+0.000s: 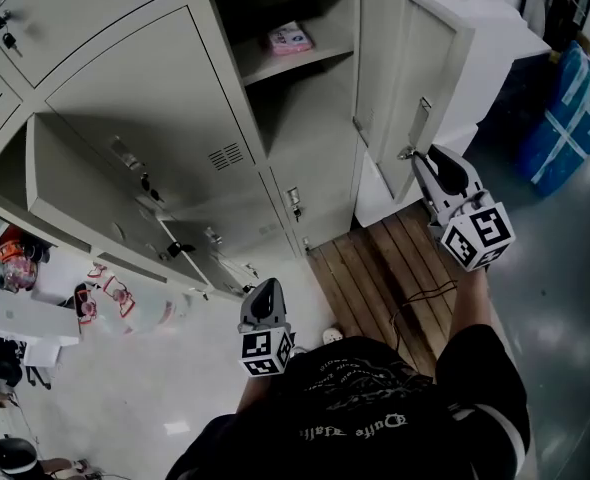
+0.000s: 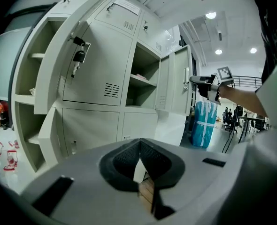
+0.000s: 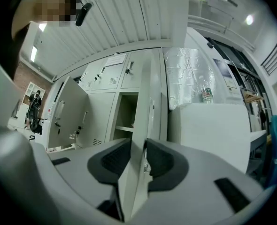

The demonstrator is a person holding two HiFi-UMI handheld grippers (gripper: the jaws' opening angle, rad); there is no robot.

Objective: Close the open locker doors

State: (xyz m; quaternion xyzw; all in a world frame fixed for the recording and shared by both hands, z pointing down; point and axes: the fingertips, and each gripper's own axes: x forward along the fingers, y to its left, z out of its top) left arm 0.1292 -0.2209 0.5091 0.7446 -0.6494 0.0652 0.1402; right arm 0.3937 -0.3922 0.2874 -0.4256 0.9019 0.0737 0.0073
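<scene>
Grey metal lockers (image 1: 155, 98) are filling the wall ahead, with a patch of wooden boards (image 1: 385, 268) lying at their foot. One tall open door (image 1: 405, 78) is swinging out at the right end of the bank. The right gripper (image 1: 417, 156) is sitting astride that door's free edge, close to its handle. The right gripper view is showing what the head view is not. The jaws are standing apart with the door edge between them. One pad is lying against the door face and a thin gap is showing at the other.

Well to the left of the tall door, a second open door (image 1: 85, 193) is hanging out from the bank, making two open doors countable from the head view. Keys (image 2: 77, 55) are dangling from a lock there in the left gripper view.

Just left of the tall door, one pink packet (image 1: 290, 38) is resting on a shelf, seen only from the head. Behind the tall door, one bottle (image 3: 206, 95) is standing on a white cabinet (image 3: 213, 135), seen clearly only from the right gripper.

The left gripper (image 1: 266, 290) is hovering below and left of the tall door, well apart from it. Its jaws are meeting at the tips with nothing between them.
</scene>
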